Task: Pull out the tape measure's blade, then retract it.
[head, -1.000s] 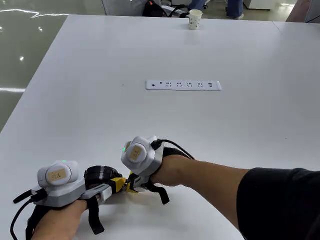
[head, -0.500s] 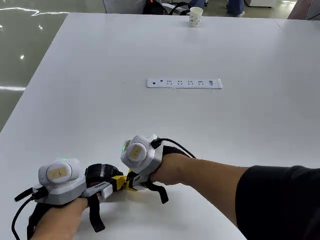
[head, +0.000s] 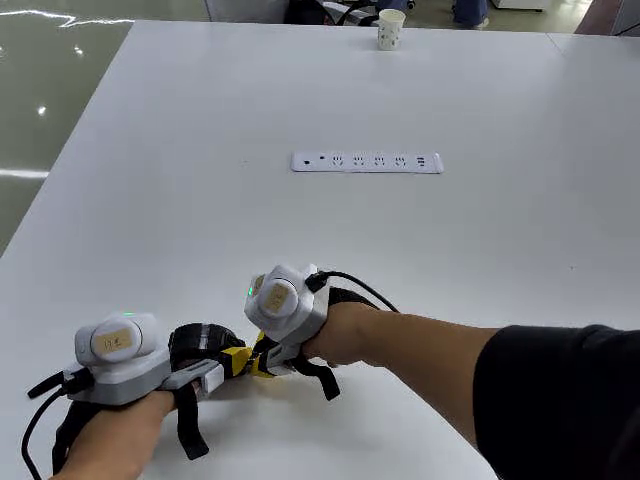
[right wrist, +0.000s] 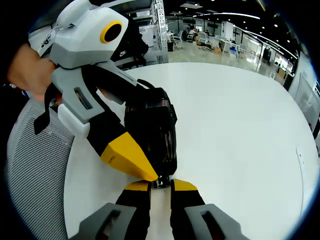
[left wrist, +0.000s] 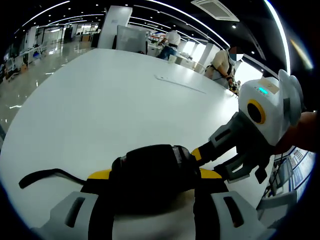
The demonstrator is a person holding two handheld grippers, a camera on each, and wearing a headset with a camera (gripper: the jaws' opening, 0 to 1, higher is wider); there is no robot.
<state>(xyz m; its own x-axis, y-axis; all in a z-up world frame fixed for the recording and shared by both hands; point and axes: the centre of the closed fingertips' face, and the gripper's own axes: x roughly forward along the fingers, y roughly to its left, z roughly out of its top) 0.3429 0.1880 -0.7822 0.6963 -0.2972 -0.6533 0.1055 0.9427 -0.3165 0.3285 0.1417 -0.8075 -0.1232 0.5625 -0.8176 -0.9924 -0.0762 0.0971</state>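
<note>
The white table runs across the whole head view, and all the work sits at its lower left corner of the frame, well apart from the power strip at the centre and the paper cup at the top edge. Low in the left gripper view, the left gripper has its jaws clamped on either side of the tape measure, pinning it on the table. The right gripper meets it from the opposite side. In the right gripper view its yellow-tipped jaws are drawn almost together at the bottom centre, seemingly pinching the small metal end hook at the mouth of the case. No blade shows outside the case, so the task looks barely begun: the grips are set, while both the pull-out and the retraction remain. The tape measure is a chunky, rounded black case with a dark wrist loop trailing towards the left of the left gripper view.
</note>
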